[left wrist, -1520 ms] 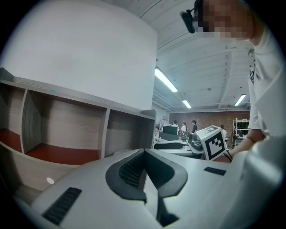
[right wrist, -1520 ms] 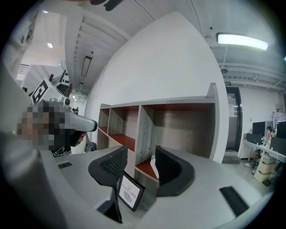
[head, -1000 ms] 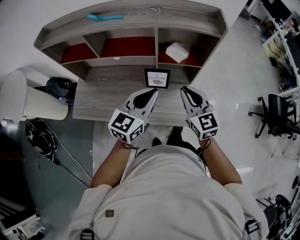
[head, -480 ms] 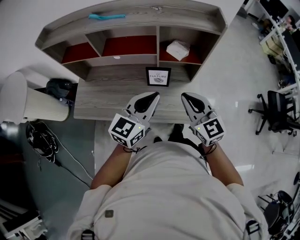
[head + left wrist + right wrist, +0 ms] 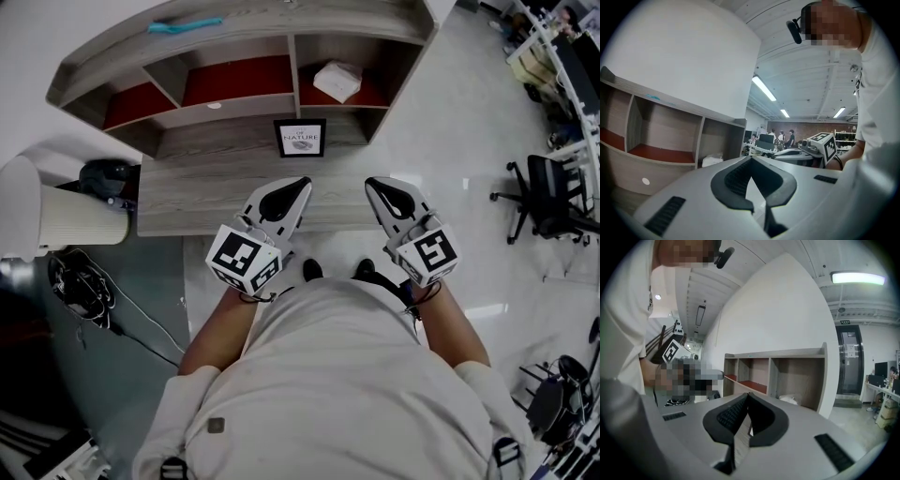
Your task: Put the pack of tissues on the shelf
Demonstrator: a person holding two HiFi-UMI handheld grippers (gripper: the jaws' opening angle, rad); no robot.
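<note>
The pack of tissues (image 5: 337, 81) lay in the right-hand compartment of the shelf (image 5: 246, 103), seemingly light, soft and crushable, best pinched gently across its middle, while the left gripper (image 5: 302, 182) and right gripper (image 5: 371, 184) hung over the table's (image 5: 202, 187) near edge, jaws closed on nothing.

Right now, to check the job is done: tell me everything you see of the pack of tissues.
The pack of tissues is a small, white, soft-looking rectangular packet. It lies flat and askew on the red floor in the right compartment of the shelf, apart from the compartment's walls as far as shows. Nothing else touches it.
</note>
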